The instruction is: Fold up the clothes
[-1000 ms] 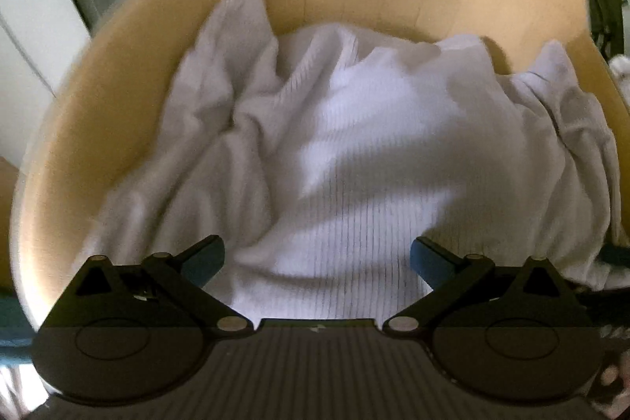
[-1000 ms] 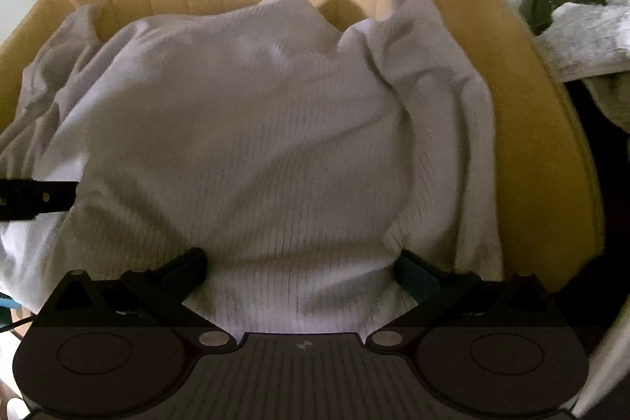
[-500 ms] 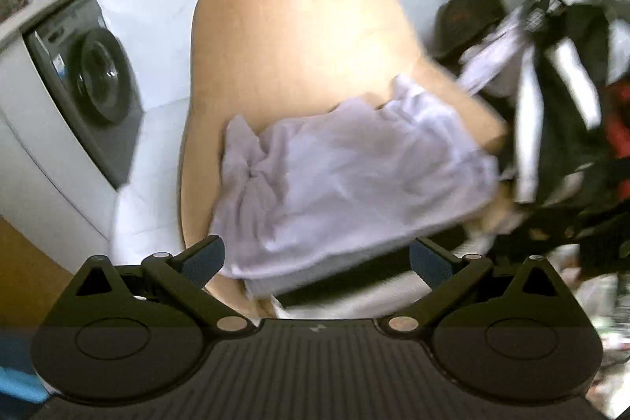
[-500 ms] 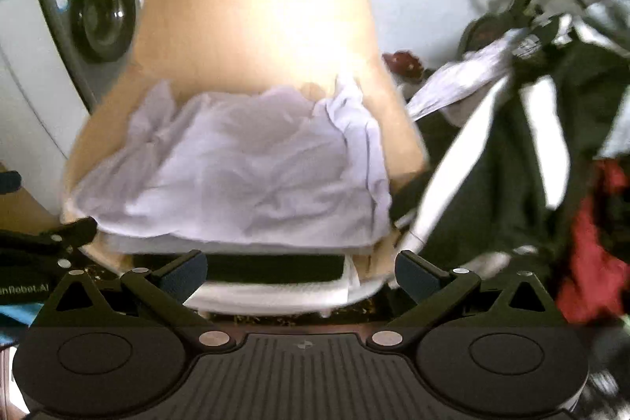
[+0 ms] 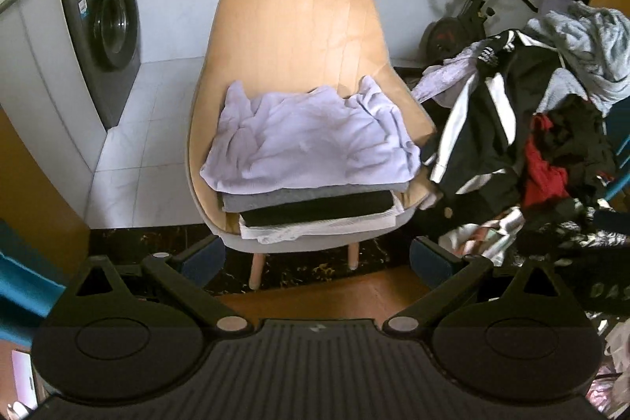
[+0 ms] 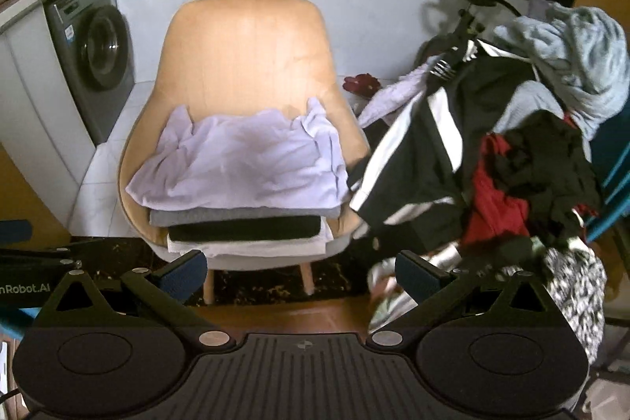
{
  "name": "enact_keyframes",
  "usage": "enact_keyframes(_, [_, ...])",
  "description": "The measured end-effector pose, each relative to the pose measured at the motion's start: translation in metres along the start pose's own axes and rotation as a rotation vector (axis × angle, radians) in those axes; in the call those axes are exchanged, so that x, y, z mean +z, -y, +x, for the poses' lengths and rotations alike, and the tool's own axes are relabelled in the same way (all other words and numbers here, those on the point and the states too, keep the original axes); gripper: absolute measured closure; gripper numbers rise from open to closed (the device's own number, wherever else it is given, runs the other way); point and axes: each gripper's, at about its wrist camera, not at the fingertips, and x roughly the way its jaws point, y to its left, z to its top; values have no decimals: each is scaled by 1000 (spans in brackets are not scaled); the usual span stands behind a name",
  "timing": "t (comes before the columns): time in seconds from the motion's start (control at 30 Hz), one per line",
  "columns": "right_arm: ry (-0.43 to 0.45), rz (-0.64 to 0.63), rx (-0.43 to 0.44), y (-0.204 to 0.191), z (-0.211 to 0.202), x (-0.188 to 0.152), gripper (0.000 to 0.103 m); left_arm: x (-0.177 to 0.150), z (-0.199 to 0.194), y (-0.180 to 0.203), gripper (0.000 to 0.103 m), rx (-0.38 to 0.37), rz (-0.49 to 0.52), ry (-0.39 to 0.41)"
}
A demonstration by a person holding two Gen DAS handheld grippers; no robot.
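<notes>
Beside the chair [image 5: 295,38], a heap of unfolded clothes [image 5: 531,128] crowded its right; only the right view showed red fabric [image 6: 360,83]. Both left gripper [image 5: 317,256] and right gripper [image 6: 301,270] gaped empty.

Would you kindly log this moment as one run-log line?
left gripper: open, empty | right gripper: open, empty | lilac top: on folded stack, chair | unfolded pile: right of chair

A stack of folded clothes [image 5: 311,184] lies on the chair [image 5: 295,22] seat. A pile of unfolded clothes [image 5: 523,128] sits right of the chair. A washing machine [image 5: 106,30] stands behind, left.
</notes>
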Motion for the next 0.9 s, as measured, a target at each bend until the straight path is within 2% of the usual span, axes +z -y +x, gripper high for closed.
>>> enact_keyframes(0.1, [-25, 34, 10, 8, -8, -13, 1, -10, -11, 12, 1, 39, -3, 16])
enact_keyframes(0.23, [-34, 29, 10, 24, -14, -23, 1, -17, -16, 22, 1, 66, -59, 8])
enact_keyframes(0.37, [11, 45, -17, 46, -24, -24, 1, -29, -18, 29, 1, 113, -105, -23])
enact_keyframes(0.6, [-10, 22, 15, 72, -24, -36, 1, -42, -30, 52, 1, 176, -93, -33])
enact_keyframes(0.9, [-14, -2, 38, 86, -28, -42, 1, -46, -39, 68, 1, 184, -96, -18])
